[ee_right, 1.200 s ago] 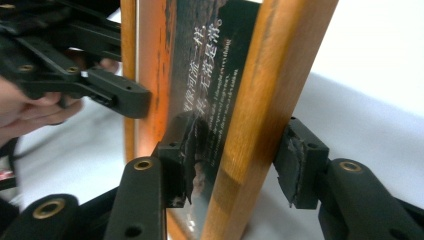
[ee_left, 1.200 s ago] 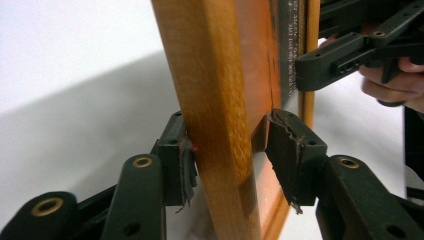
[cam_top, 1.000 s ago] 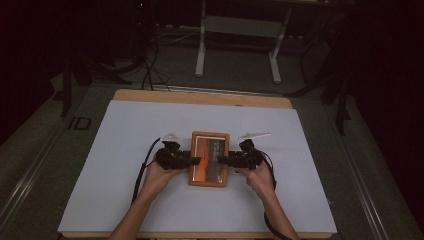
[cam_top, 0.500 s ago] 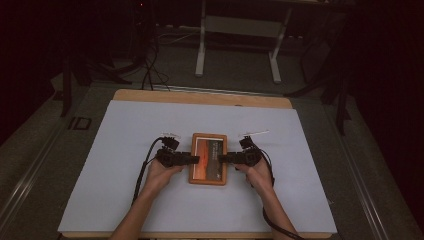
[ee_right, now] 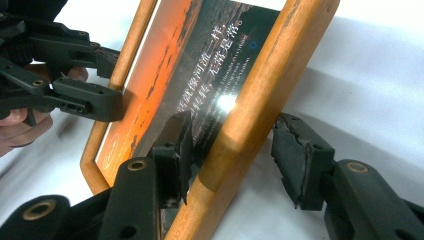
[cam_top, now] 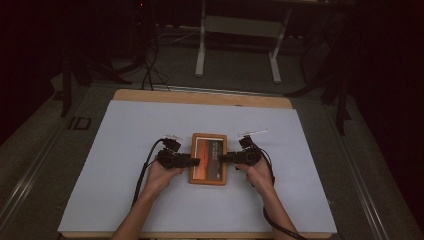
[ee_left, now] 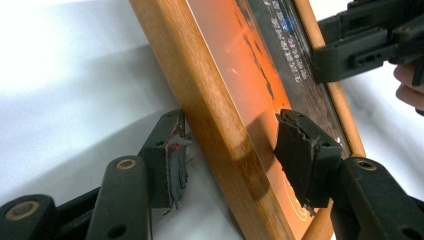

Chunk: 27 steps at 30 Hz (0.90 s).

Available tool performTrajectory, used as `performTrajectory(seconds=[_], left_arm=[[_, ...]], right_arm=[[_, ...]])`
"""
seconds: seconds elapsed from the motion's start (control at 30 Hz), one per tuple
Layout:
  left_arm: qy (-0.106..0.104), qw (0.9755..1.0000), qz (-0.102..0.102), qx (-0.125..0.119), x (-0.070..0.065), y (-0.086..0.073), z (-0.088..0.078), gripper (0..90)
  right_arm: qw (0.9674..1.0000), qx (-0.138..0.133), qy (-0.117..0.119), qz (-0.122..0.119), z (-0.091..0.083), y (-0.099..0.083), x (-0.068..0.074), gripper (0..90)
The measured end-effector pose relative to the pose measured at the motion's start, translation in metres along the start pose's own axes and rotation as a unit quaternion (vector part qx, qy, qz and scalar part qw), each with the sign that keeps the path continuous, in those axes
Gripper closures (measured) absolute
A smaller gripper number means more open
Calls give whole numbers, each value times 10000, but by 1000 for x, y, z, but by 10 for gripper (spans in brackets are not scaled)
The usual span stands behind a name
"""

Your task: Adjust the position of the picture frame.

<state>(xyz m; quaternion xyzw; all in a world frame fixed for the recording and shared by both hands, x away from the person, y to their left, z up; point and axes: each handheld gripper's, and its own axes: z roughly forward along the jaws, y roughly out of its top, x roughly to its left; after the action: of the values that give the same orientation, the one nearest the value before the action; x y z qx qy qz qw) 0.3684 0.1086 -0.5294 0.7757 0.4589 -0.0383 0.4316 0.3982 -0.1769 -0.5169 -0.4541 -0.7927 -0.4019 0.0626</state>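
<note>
A wooden picture frame [cam_top: 208, 176] with an orange and black print lies flat on the white cover at the table's middle. My left gripper [cam_top: 196, 161] straddles the frame's left rail. In the left gripper view the frame [ee_left: 210, 75] runs between the jaws of my left gripper [ee_left: 235, 135], one pad beside the outer edge, the other over the glass. These jaws have just been opening and neither pad presses. My right gripper [cam_top: 221, 158] straddles the right rail. In the right gripper view the frame [ee_right: 260, 75] sits between the jaws of my right gripper [ee_right: 235, 130], whose outer pad stands off the wood.
The white cover [cam_top: 125, 150] spreads wide on every side of the frame, over a wooden tabletop [cam_top: 200, 97]. A cable [cam_top: 145, 172] trails from the left gripper. Beyond the table stand a metal stand [cam_top: 237, 30] and floor cables in the dark.
Both hands and the frame stay almost where they were at the table's middle. No other difference is visible from above.
</note>
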Motion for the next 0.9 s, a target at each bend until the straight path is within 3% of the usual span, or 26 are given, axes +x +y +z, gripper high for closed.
performTrajectory(seconds=[0.47,0.6,0.63,0.67,0.7,0.77,0.9], left_arm=[[-10,9999,60,-89,0,-6,-4,469],[177,9996,143,-185,0,-7,-14,454],[334,9988,177,-305,1,-8,-20,448],[334,9988,177,-305,1,-8,-20,449],[493,9976,231,-431,0,-9,-26,450],[573,9968,275,-492,0,-9,-30,451],[806,9934,460,-674,-6,-12,-44,449]], right_arm=[[9999,20,43,-106,-1,1,-2,525],[9995,-182,-149,-189,-15,1,-4,500],[9990,-273,-255,-252,-22,3,-3,494],[9990,-273,-255,-252,-22,3,-3,494],[9980,-321,-360,-398,-28,5,-1,487],[9975,-336,-417,-460,-30,6,1,486],[9963,-410,-306,-684,-35,10,8,530]])
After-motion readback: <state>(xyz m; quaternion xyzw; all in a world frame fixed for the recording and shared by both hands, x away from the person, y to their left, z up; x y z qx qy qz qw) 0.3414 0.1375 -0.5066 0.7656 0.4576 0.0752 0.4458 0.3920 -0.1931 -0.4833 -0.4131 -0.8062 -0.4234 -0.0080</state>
